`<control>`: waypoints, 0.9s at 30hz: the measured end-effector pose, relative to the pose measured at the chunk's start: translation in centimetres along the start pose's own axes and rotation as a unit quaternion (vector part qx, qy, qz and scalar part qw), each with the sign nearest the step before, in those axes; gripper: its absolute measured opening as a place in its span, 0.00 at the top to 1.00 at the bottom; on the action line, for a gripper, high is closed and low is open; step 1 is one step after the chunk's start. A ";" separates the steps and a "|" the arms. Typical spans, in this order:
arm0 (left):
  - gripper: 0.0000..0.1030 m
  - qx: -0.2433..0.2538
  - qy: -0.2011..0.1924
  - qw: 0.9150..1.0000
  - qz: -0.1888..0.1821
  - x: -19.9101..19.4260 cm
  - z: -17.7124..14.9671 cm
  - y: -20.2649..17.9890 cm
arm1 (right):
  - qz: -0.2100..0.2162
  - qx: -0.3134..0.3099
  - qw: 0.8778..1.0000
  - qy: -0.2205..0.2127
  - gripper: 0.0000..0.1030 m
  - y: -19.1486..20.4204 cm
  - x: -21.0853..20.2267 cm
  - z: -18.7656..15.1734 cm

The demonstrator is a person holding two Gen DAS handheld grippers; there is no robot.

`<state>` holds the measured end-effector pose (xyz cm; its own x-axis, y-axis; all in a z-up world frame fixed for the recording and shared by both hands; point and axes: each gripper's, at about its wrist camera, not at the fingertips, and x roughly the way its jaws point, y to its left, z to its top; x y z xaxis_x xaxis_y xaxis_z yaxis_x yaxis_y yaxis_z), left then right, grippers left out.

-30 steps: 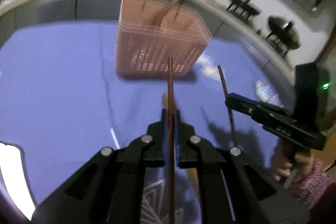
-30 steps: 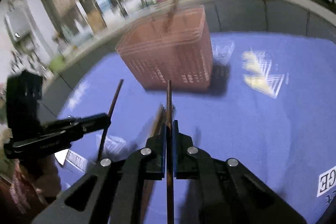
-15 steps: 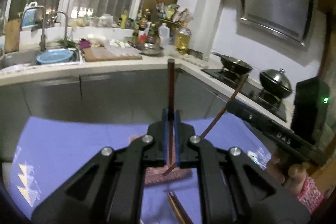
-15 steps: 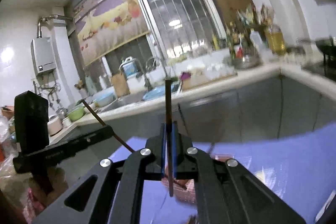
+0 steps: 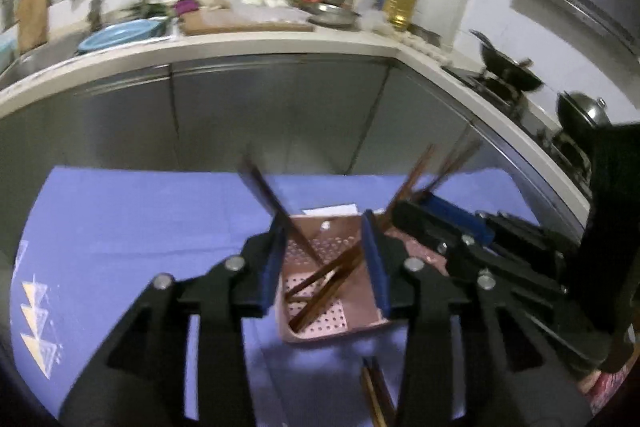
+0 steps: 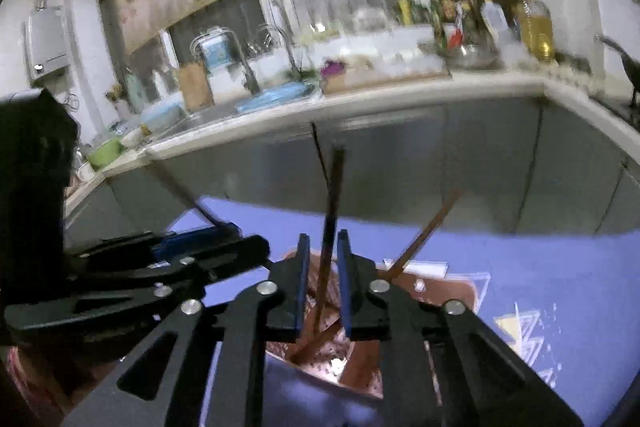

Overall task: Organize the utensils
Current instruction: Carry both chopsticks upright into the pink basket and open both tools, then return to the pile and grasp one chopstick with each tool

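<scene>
Now | L tool (image 5: 324, 259) jaws apart | R tool (image 6: 323, 283) jaws apart, nothing clamped | 1 pink basket (image 5: 360, 327) | chopsticks (image 5: 320, 279) inside, count unclear

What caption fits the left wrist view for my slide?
Left gripper open above the pink basket of brown chopsticks, right gripper alongside, on a blue tablecloth.

Your right hand-held gripper (image 6: 323, 281) hangs over the pink basket (image 6: 448, 287) with its jaws parted. A chopstick (image 6: 331, 223) stands between them, tip down in the basket; whether it touches either pad is unclear. A second chopstick (image 6: 426, 235) leans out to the right. Your left hand-held gripper (image 6: 224, 231) reaches in beside it. The basket sits on the blue cloth (image 6: 560, 267).
</scene>
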<state>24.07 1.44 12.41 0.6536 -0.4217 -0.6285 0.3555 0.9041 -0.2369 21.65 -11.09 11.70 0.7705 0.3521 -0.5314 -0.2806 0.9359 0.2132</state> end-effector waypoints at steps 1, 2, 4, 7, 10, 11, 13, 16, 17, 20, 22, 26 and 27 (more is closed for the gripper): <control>0.65 -0.006 -0.005 1.000 -0.003 -0.5 0.1 0.2 | 0.007 0.004 1.000 -0.006 0.72 0.0 -0.5 0.1; 0.65 -0.011 -0.012 1.000 -0.003 -1.1 0.1 0.3 | 0.010 0.010 1.000 -0.021 0.67 -0.1 -1.4 0.2; 0.64 -0.018 -0.046 0.999 0.009 -3.3 0.0 0.3 | 0.005 0.017 0.998 -0.057 0.46 0.1 -3.9 0.3; 0.62 -0.017 -0.109 0.994 0.021 -7.8 -1.1 -0.1 | 0.013 0.025 0.993 -0.117 0.44 0.4 -8.1 -0.1; 0.55 -0.015 -0.160 0.986 0.035 -11.8 -3.0 0.0 | 0.017 0.029 0.988 -0.152 0.44 0.3 -11.4 -1.7; 0.55 -0.015 -0.164 0.986 0.035 -12.6 -3.6 0.0 | 0.019 0.031 0.987 -0.156 0.44 0.2 -12.4 -2.7; 0.56 -0.019 -0.166 0.986 0.028 -14.0 -5.3 0.3 | 0.028 0.038 0.987 -0.151 0.44 -0.1 -13.7 -4.8; 0.56 -0.009 -0.140 0.990 0.006 -14.6 -8.8 0.2 | 0.029 0.042 0.993 -0.110 0.50 -0.4 -14.2 -9.3; 0.56 -0.004 -0.129 0.992 0.004 -14.2 -9.8 -0.1 | 0.022 0.039 0.995 -0.086 0.55 -0.3 -13.9 -11.3; 0.70 0.012 -0.045 0.999 -0.024 -11.2 -15.0 -1.4 | -0.003 0.034 0.999 0.019 0.74 -0.1 -11.2 -17.4; 0.74 0.015 0.011 0.999 -0.044 -8.7 -17.9 -2.2 | -0.001 0.051 0.995 0.088 0.81 -0.5 -9.1 -21.1; 0.83 -0.007 0.106 0.992 -0.075 -4.4 -22.5 -3.2 | -0.003 0.053 0.988 0.145 0.82 -0.1 -7.6 -24.8; 0.83 -0.013 0.117 0.990 -0.079 -3.7 -23.2 -3.4 | -0.008 0.046 0.988 0.149 0.82 0.2 -7.5 -25.2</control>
<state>4.92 1.54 -1.68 0.4174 -0.5336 -0.7356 0.4224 0.8306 -0.3628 1.39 -13.18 -4.89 0.5671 0.3396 -0.7503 -0.2071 0.9406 0.2692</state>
